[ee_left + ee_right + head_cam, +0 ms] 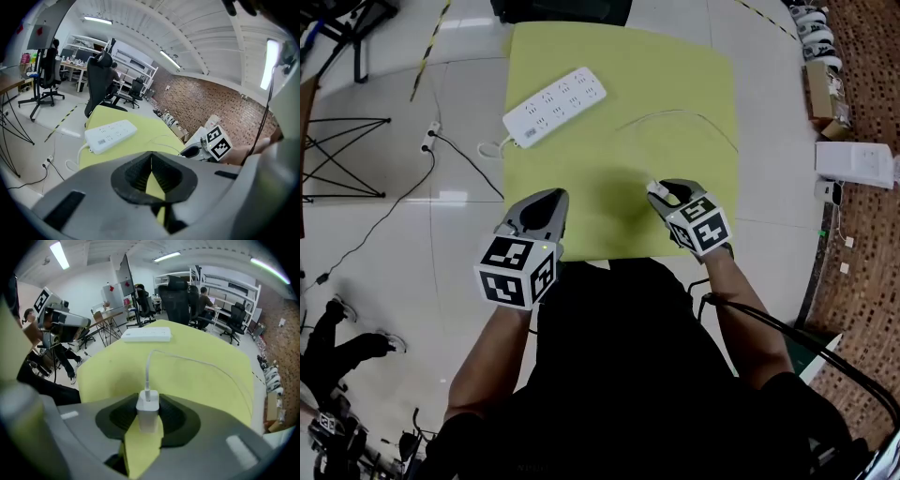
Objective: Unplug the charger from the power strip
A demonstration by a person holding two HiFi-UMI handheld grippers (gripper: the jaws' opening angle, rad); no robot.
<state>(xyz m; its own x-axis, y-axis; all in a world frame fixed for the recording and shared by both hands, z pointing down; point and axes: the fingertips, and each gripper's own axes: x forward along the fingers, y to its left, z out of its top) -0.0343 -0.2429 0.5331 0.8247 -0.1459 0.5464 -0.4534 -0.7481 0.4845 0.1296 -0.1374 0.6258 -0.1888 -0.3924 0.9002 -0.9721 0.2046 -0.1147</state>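
While the right hand-held gripper [666, 195] clamps the unplugged charger [148, 414], its trailing cable [146, 378] could snag, tugging it loose.

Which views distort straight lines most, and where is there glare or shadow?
Both gripper views are strongly fisheye, with black corners. In the left gripper view the ceiling light is blown out white. In the right gripper view the charger is in sharp focus. The head view is straighter; its floor shows glare at left, and a soft shadow lies on the yellow table.
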